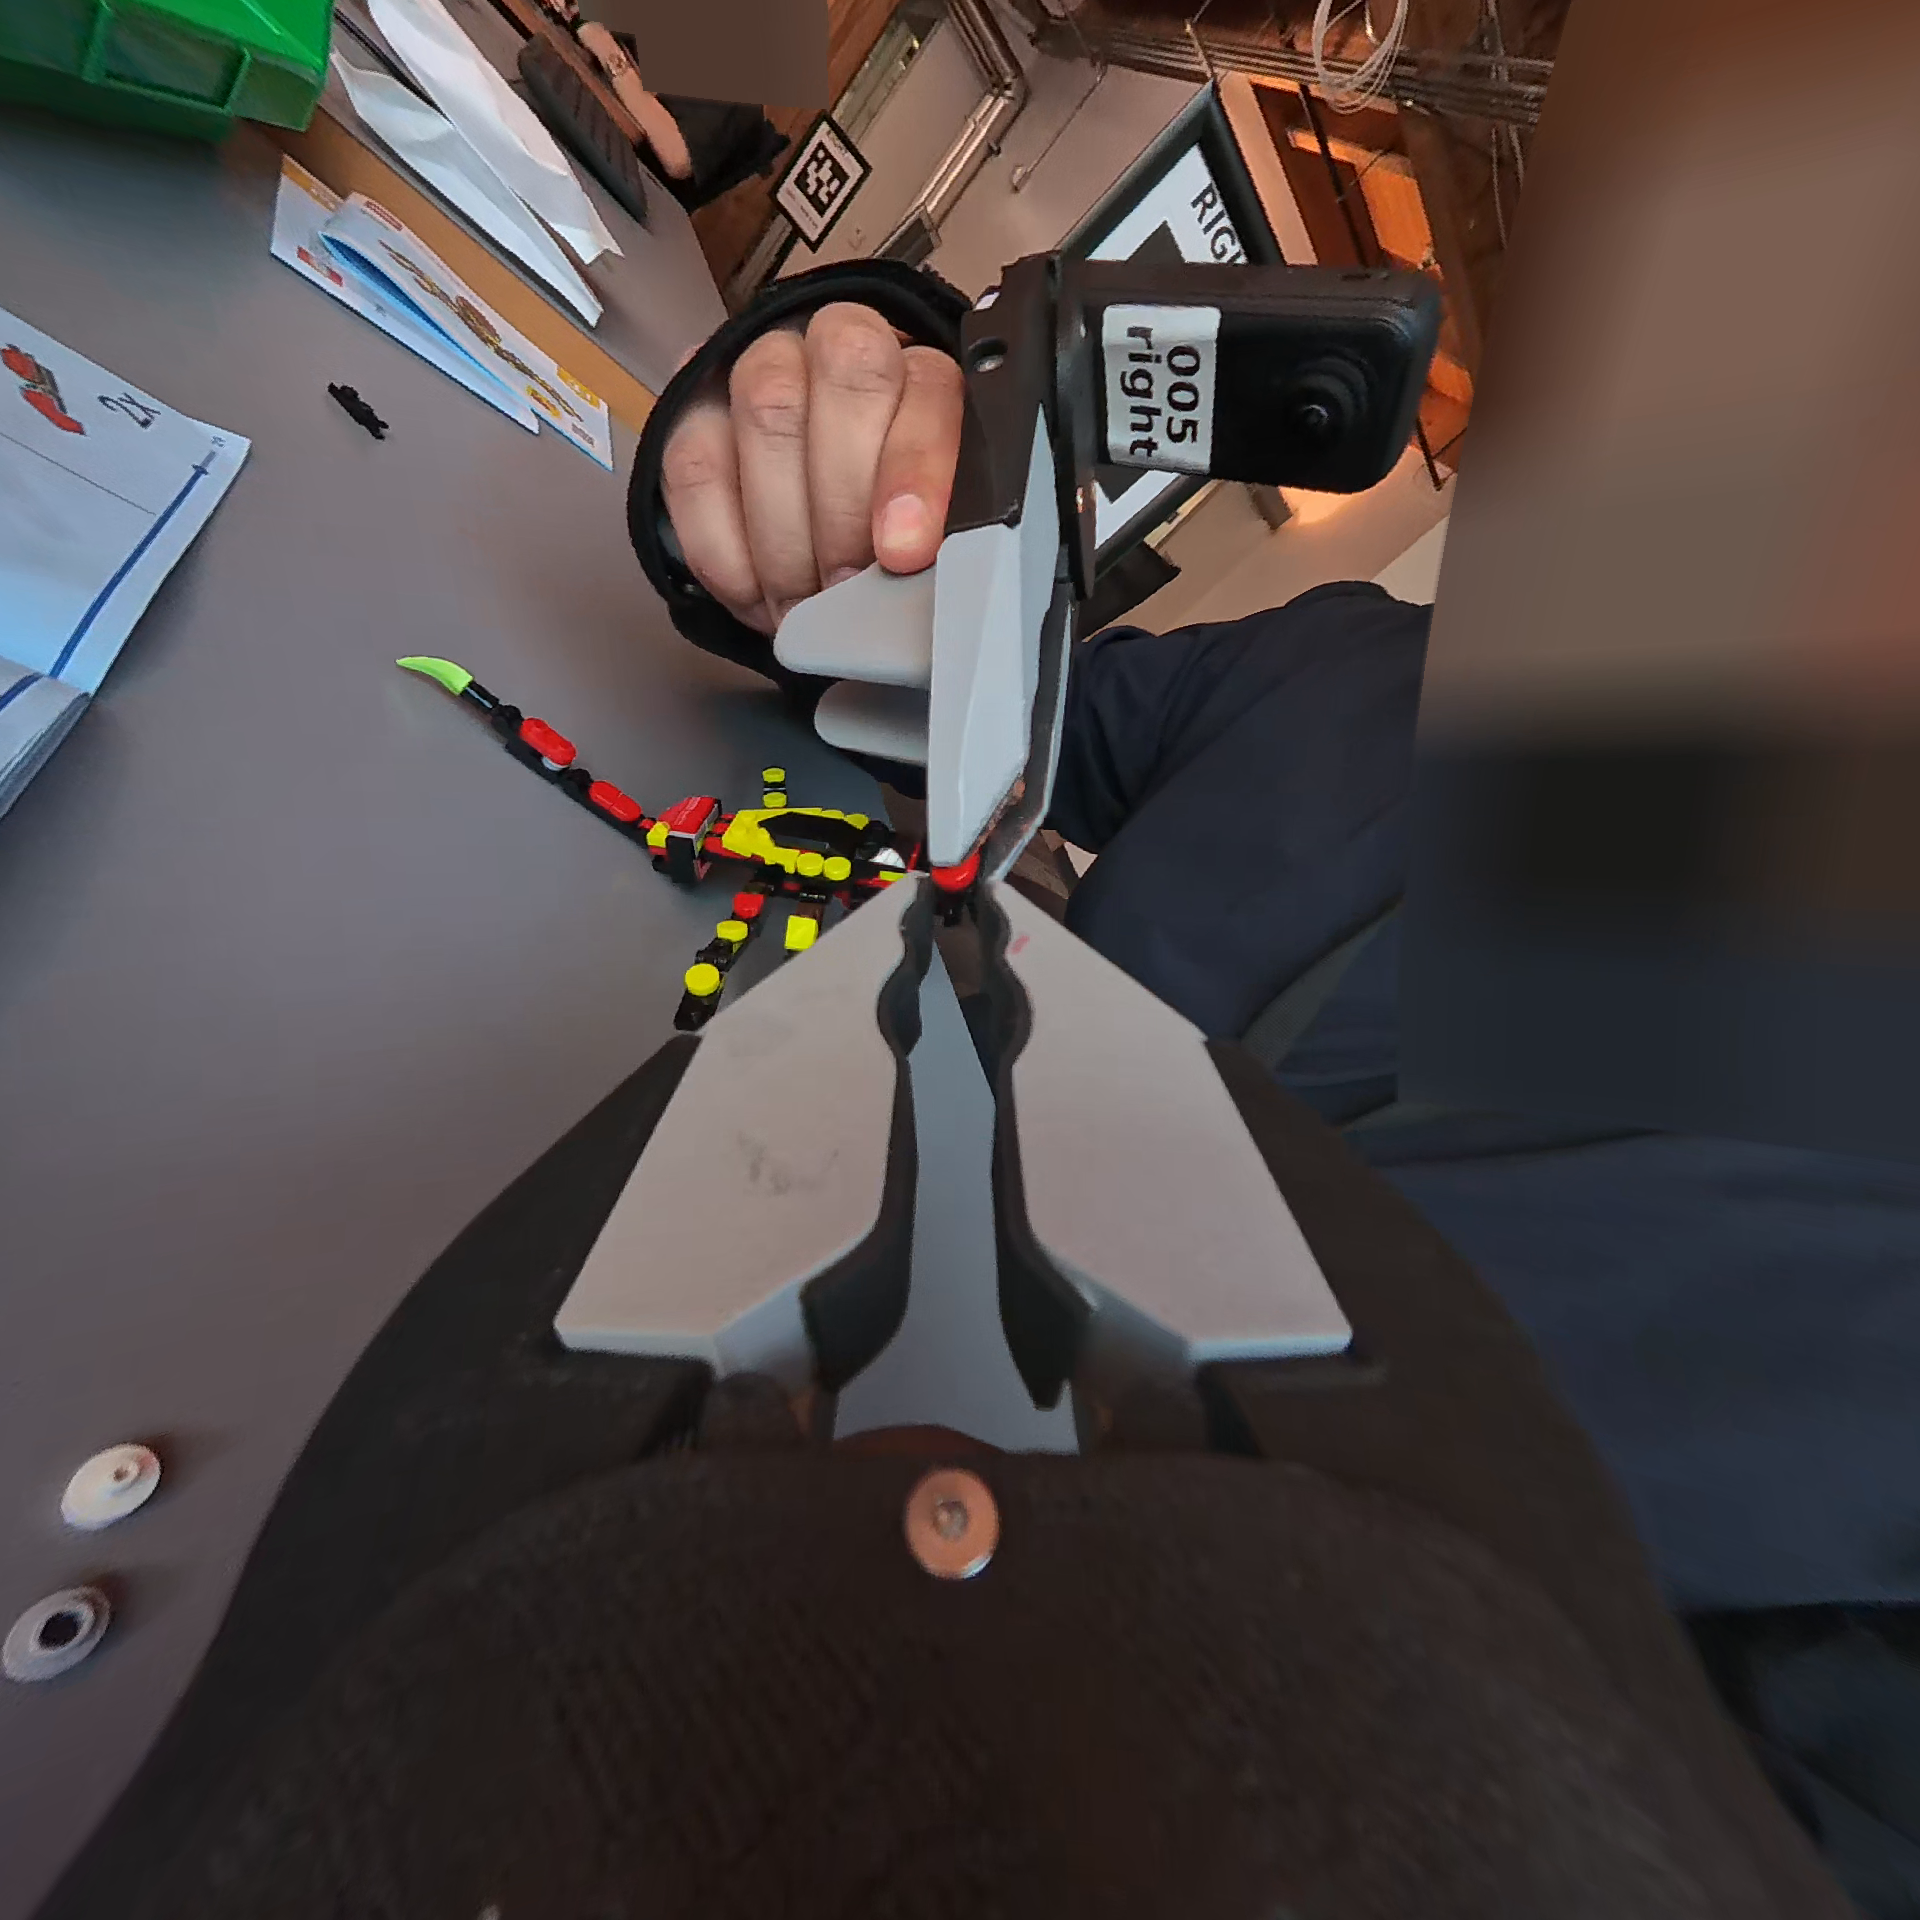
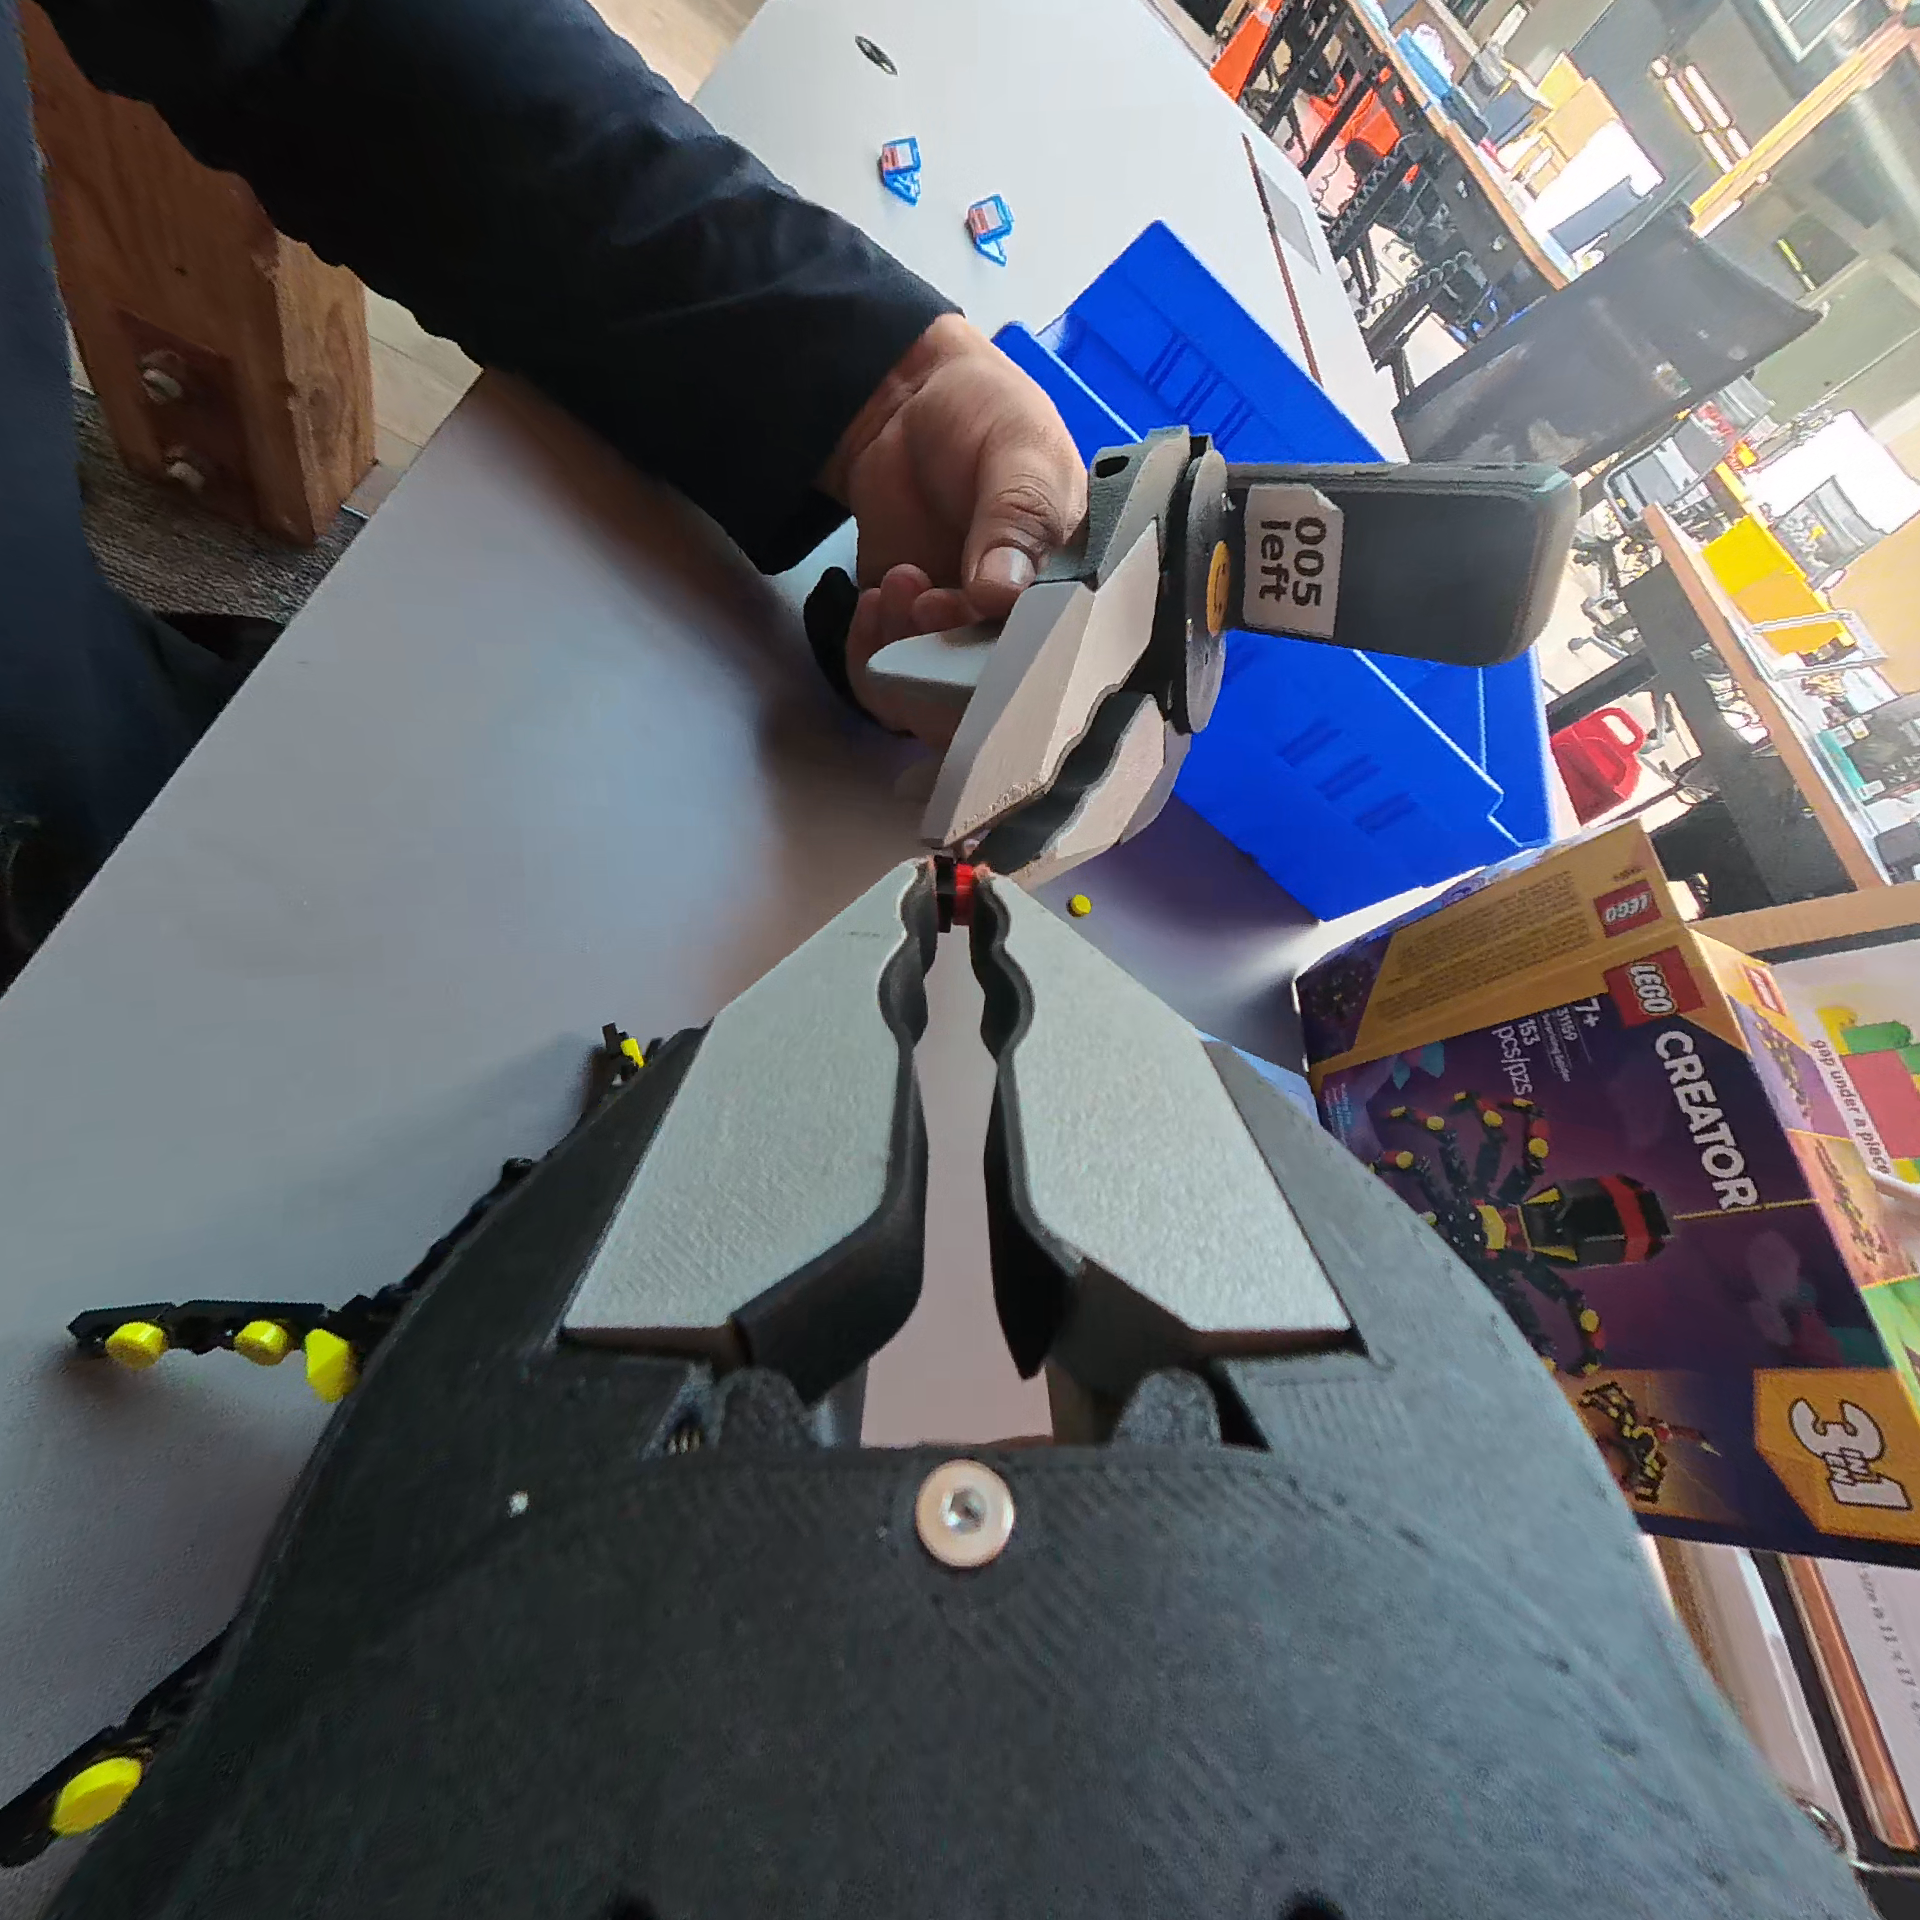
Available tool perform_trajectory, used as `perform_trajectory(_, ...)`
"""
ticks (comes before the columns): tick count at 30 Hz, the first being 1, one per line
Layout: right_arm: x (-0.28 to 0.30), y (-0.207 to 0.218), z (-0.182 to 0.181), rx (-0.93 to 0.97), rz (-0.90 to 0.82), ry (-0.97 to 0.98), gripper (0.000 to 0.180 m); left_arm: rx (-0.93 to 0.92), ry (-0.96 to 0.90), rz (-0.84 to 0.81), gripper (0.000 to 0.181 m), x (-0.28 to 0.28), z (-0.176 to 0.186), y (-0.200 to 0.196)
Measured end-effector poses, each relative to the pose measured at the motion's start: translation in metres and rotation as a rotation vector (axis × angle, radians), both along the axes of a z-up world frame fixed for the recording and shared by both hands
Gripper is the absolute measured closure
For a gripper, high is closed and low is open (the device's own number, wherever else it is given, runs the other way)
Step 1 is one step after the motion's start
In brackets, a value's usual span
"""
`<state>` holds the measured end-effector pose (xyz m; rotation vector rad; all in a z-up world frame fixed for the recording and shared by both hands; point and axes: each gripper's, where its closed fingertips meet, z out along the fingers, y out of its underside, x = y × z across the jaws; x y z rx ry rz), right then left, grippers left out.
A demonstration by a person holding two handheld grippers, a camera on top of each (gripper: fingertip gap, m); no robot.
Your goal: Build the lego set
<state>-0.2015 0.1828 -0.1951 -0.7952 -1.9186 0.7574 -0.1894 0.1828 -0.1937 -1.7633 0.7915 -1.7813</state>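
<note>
A: What is being held, and where?

B: A small red and black piece (image 2: 954,891) is pinched at the tips of the right gripper (image 2: 951,888), above the grey surface (image 2: 468,779). The left gripper (image 1: 943,894) is closed on the same small assembly from the other side, its fingers (image 1: 810,1122) pressed nearly together around it.

A: What could go wrong?

B: The piece could be popped out and lost if the two tips are twisted against each other, since so little of it is gripped (it is barely seen between the pads).

A: And what is nearby?

B: The half-built red, yellow and black model (image 1: 769,842) lies just beyond the tips, with its green-tipped tail (image 1: 488,696) stretched out; its legs could be knocked by a lowered gripper. A loose yellow stud (image 2: 1080,904), a blue bin (image 2: 1299,665), the set's box (image 2: 1621,1174) and an instruction booklet (image 1: 104,499) are also seen
</note>
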Motion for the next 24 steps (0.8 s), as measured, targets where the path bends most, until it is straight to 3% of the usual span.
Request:
perform_trajectory(17, -0.001, 0.001, 0.025, -0.021, 0.041, 0.216, 0.175, -0.037, -0.14, 0.012, 0.181, -0.007, 0.022, 0.004)
perform_trajectory(21, 0.0, 0.003, 0.024, -0.027, 0.035, 0.211, 0.176, -0.053, -0.155, 0.01, 0.166, -0.007, 0.024, 0.005)
perform_trajectory(24, 0.0, 0.005, 0.027, -0.047, 0.026, 0.224, 0.175, -0.042, -0.151, 0.042, 0.17, -0.009, 0.025, 0.009)
